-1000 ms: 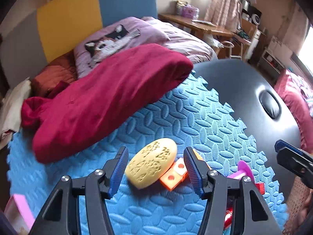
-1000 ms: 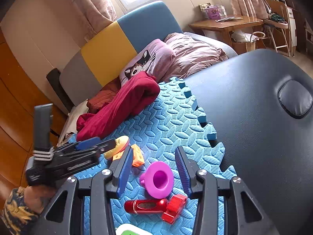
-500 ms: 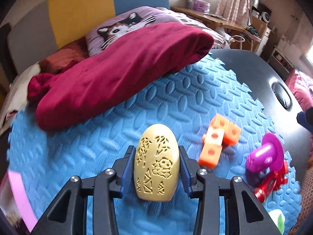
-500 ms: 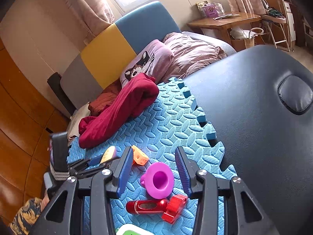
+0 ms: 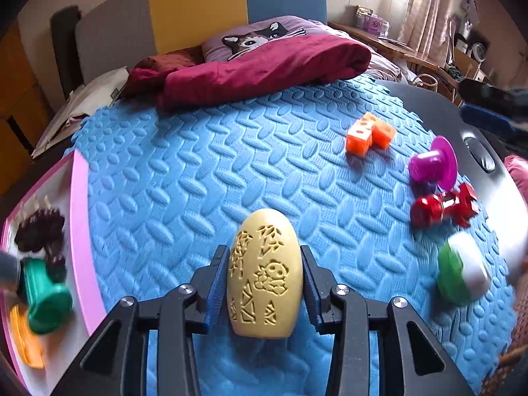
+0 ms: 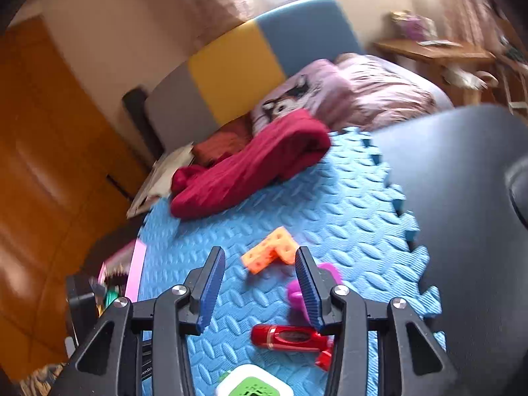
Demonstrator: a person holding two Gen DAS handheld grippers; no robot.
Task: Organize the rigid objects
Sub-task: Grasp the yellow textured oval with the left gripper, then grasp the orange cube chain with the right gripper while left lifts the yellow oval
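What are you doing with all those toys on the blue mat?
A person is tidying toys using a hand-held gripper in each hand. The left hand-held gripper is clamped on the yellow carved egg, with the pink tray of already sorted toys off to its left. The right hand-held gripper is open, holding nothing, above the blue foam mat. The orange blocks, purple cup and red dumbbell are still loose on the mat.

Pale yellow egg-shaped plastic shell [image 5: 265, 274] bore cut-out triangles; blue foam mat [image 5: 204, 178] showed embossed ovals; orange perforated plastic blocks [image 5: 369, 134]; crimson cloth [image 5: 257, 69]; pink-rimmed tray [image 5: 79, 217].
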